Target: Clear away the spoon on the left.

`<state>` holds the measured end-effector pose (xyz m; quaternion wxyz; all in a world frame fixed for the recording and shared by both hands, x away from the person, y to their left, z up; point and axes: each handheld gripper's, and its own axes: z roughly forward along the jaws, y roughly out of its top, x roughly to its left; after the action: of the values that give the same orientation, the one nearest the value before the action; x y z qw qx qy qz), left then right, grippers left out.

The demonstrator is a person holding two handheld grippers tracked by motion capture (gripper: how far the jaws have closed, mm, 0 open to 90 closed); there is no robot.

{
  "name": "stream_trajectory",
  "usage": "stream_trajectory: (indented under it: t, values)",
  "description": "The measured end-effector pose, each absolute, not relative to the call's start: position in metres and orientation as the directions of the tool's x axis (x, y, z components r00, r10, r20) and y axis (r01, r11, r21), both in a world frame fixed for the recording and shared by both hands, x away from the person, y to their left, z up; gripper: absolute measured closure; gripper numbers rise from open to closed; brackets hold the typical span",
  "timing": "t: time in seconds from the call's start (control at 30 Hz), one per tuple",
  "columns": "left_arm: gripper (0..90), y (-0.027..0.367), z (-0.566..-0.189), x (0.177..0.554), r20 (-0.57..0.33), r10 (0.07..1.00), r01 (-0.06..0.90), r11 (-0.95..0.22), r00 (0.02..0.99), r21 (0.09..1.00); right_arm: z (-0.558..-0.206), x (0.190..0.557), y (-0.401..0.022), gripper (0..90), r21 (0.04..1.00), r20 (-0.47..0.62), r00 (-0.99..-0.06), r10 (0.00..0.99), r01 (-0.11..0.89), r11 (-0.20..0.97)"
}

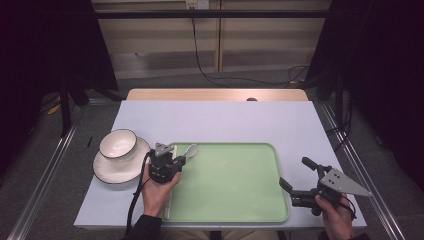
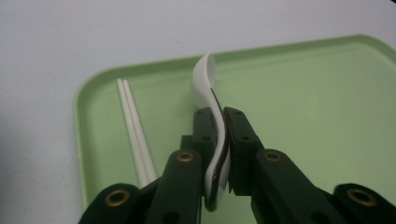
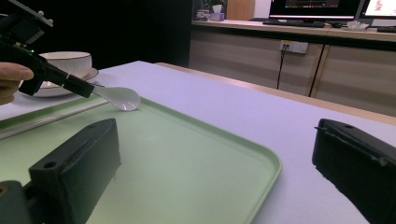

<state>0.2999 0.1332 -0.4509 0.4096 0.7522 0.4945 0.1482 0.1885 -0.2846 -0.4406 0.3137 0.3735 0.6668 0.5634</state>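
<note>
The left gripper (image 1: 176,161) clamps a white spoon (image 2: 208,88) over the green tray's (image 1: 270,210) far-left corner, beside chopsticks (image 2: 135,135). The right gripper (image 1: 295,175), jaws apart, straddles the tray's near-right edge.

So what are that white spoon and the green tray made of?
The spoon, clamped in the left gripper, looks like glazed ceramic or melamine: smooth, glossy white, thick-walled. The tray looks like matte moulded plastic: even pale green, rounded rim, soft sheen.

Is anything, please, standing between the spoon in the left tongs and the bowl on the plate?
Nothing visible does. The left tongs hold the spoon over the tray's far left corner; only bare table lies between it and the bowl.
</note>
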Motion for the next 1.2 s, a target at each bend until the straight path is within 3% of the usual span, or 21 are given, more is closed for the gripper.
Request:
stream_trajectory:
  t: [0.87, 1.2]
  values:
    - [84.2, 0.129, -0.470, 0.308, -0.166, 0.887, 0.720, -0.226, 0.430, 0.656, -0.441, 0.189, -0.285, 0.5, 0.986, 0.002, -0.529, 0.849, 0.142, 0.086]
    - [78.3, 0.130, -0.470, 0.308, -0.179, 0.881, 0.724, -0.227, 0.437, 0.651, -0.441, 0.189, -0.285, 0.5, 0.986, 0.003, -0.527, 0.850, 0.142, 0.085]
